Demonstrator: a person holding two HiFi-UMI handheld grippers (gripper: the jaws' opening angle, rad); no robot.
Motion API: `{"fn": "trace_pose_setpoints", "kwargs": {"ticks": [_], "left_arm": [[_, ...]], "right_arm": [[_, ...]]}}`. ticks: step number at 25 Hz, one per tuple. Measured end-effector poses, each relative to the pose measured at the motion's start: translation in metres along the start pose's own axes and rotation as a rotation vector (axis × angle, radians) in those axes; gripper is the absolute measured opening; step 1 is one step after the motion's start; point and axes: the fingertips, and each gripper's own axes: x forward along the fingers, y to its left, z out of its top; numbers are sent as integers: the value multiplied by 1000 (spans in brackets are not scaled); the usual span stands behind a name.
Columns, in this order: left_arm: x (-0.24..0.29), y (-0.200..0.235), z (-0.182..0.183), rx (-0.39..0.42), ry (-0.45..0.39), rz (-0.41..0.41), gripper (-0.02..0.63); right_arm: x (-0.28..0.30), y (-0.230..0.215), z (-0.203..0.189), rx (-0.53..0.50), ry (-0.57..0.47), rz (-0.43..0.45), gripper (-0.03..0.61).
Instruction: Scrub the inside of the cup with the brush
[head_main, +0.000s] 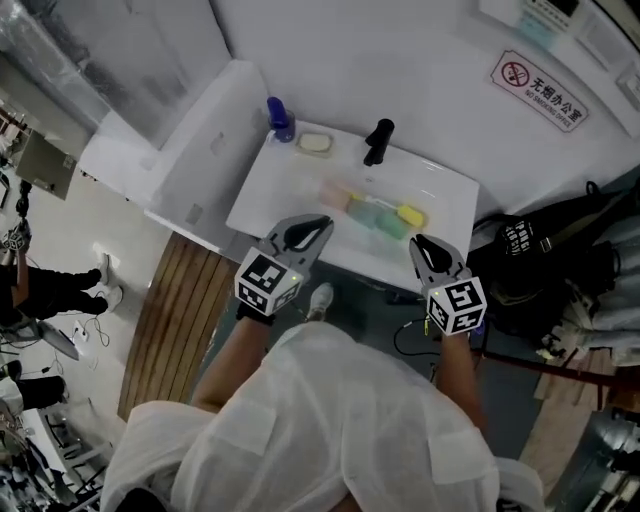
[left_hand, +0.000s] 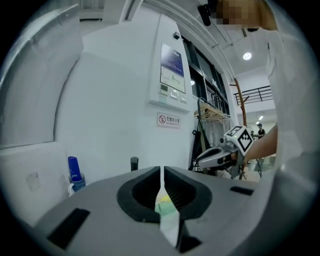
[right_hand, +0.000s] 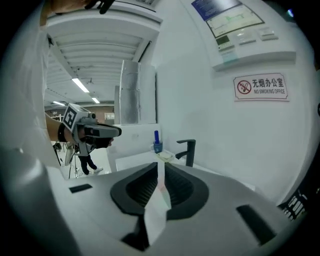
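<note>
In the white sink (head_main: 285, 190) lie a pale pink piece (head_main: 335, 194), a green see-through item (head_main: 377, 216) and a yellow piece (head_main: 411, 215); I cannot tell which is the cup or the brush. My left gripper (head_main: 320, 224) hovers at the sink's near edge, jaws shut and empty. My right gripper (head_main: 420, 244) hangs just off the near edge, right of the green item, jaws together with nothing held. In the left gripper view the shut jaws (left_hand: 161, 172) show a sliver of green and yellow (left_hand: 164, 205) between them. The right gripper view has its shut jaws (right_hand: 161, 167) pointing toward the basin.
A black faucet (head_main: 378, 140) stands at the sink's back, with a blue-capped bottle (head_main: 280, 118) and a soap dish (head_main: 314, 143) to its left. A white wall with a no-smoking sign (head_main: 540, 92) rises behind. Dark bags (head_main: 545, 250) sit to the right, and a wooden strip (head_main: 175, 320) lies on the floor to the left.
</note>
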Motion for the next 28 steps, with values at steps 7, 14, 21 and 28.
{"fn": "trace_pose_setpoints", "kwargs": {"ticks": [7, 14, 21, 28], "left_arm": [[59, 70, -27, 19, 67, -88, 21], [104, 99, -60, 15, 127, -195, 21], [136, 109, -93, 24, 208, -241, 21], [162, 111, -118, 10, 253, -225, 21]], "right_arm": [[91, -39, -16, -34, 176, 41, 55], [166, -59, -64, -143, 396, 105, 55], [210, -73, -127, -266, 630, 208, 55], [241, -88, -184, -424, 809, 266, 57]]}}
